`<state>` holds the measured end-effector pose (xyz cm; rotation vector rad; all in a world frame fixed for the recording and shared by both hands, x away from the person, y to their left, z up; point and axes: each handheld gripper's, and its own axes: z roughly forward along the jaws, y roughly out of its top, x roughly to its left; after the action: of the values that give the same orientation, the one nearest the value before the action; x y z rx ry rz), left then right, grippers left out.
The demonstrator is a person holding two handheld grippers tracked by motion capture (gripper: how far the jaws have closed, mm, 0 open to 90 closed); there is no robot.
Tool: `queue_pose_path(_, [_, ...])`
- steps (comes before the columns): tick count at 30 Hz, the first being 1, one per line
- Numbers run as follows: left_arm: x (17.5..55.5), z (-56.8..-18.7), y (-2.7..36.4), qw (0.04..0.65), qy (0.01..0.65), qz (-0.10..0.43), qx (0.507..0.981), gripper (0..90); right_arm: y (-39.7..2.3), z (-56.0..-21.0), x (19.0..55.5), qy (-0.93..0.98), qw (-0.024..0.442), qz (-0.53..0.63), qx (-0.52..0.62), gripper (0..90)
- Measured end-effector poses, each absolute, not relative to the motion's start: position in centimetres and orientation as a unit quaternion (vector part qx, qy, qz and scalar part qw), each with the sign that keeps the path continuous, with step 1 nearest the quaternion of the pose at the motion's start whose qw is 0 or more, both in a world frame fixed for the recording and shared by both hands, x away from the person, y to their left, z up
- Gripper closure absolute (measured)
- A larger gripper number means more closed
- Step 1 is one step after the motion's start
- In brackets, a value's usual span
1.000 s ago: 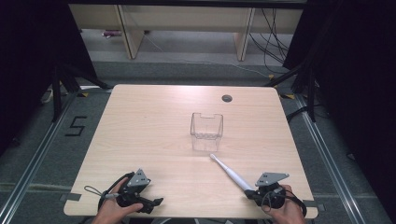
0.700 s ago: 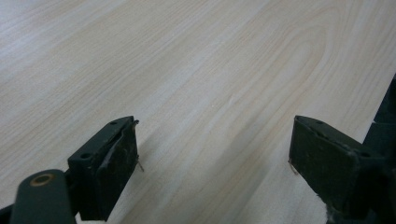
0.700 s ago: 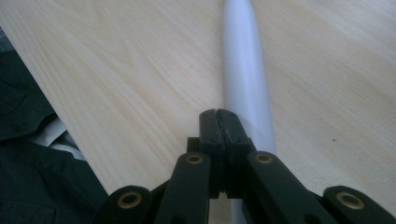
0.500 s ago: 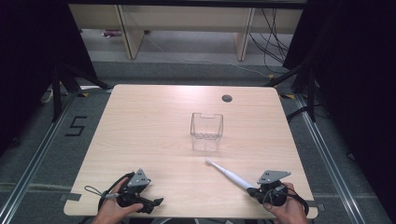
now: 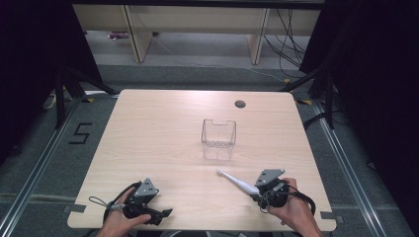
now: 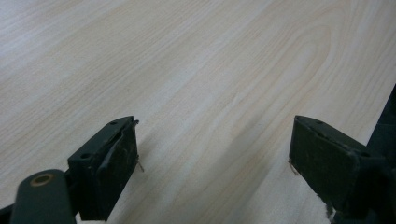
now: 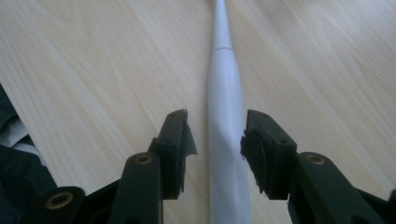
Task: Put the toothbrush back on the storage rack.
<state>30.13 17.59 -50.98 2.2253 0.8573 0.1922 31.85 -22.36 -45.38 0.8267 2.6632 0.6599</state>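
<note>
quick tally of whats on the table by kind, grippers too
white electric toothbrush: 1
clear plastic container: 1
handheld grippers: 2, left gripper open over bare wood, right gripper with jaws just opened, the toothbrush handle between them, pads not pressing on it
total: 4

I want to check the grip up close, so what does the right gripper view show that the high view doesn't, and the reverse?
Right gripper view: gaps between the pads and the white toothbrush, so the jaws, which have just been opening, don't press it. High view: the clear container, the left gripper, the table's edges. Both: the toothbrush lying on the wood, the right gripper around its handle.
</note>
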Motion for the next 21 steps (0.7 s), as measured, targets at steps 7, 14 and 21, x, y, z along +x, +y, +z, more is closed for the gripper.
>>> queue_pose_path(7, [30.2,-50.8,17.8,0.362,0.328,0.077,0.869,14.8,-21.2,-45.1,33.6,0.935,0.118,0.188,0.276,54.0])
queue_pose_path(14, [30.2,-50.9,17.8,0.361,0.328,0.079,0.87,14.8,-19.9,-45.8,35.4,0.947,0.094,0.138,0.275,52.7])
queue_pose_path(21, [30.2,-50.9,17.7,0.36,0.328,0.08,0.87,14.8,-19.3,-46.1,36.4,0.953,0.076,0.11,0.271,52.8])
